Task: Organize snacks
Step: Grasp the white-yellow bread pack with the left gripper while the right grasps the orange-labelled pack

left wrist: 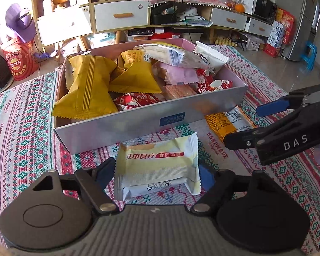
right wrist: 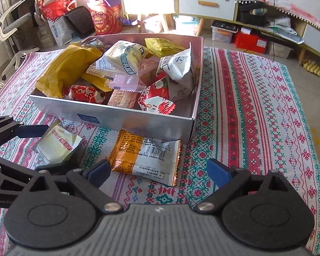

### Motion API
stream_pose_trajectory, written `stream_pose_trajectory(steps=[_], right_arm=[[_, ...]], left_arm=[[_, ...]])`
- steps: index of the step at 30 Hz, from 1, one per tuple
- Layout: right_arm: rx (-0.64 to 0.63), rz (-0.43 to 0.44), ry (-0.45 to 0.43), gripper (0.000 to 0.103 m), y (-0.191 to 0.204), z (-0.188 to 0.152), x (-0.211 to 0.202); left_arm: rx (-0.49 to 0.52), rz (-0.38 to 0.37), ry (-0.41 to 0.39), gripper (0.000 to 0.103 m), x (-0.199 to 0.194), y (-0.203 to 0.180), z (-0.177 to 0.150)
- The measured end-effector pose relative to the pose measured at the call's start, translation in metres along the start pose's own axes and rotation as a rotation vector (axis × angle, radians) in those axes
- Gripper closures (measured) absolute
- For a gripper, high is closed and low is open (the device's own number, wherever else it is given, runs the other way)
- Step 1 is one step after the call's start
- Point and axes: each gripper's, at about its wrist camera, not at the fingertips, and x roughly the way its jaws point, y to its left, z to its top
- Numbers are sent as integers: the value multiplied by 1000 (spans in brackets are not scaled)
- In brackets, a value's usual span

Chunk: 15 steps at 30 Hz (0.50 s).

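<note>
Two packets on the tablecloth [right wrist: 256, 98] before the box [left wrist: 143, 125], my left gripper [left wrist: 157, 172] straddling the pale yellow packet [left wrist: 157, 166], pads maybe touching, my right gripper [right wrist: 160, 168] apart around the orange packet [right wrist: 147, 157].

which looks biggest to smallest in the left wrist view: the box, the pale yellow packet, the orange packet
1. box
2. pale yellow packet, though it is nearest the camera
3. orange packet, partly hidden

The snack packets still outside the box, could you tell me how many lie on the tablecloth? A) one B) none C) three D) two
D: only the pale yellow packet and the orange-and-white packet lie on the tablecloth before the box.
</note>
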Motion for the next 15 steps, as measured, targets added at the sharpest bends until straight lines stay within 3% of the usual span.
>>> stream_pose_trajectory(steps=[3, 10, 15], right_arm=[[-14, 3, 7, 7, 6, 0, 3], [-35, -34, -5, 9, 19, 0, 7], [-39, -39, -27, 22, 23, 0, 6]], left_arm=[[0, 1, -16, 26, -6, 5, -1], [-12, 14, -5, 29, -11, 13, -4], [-22, 18, -1, 29, -14, 17, -6]])
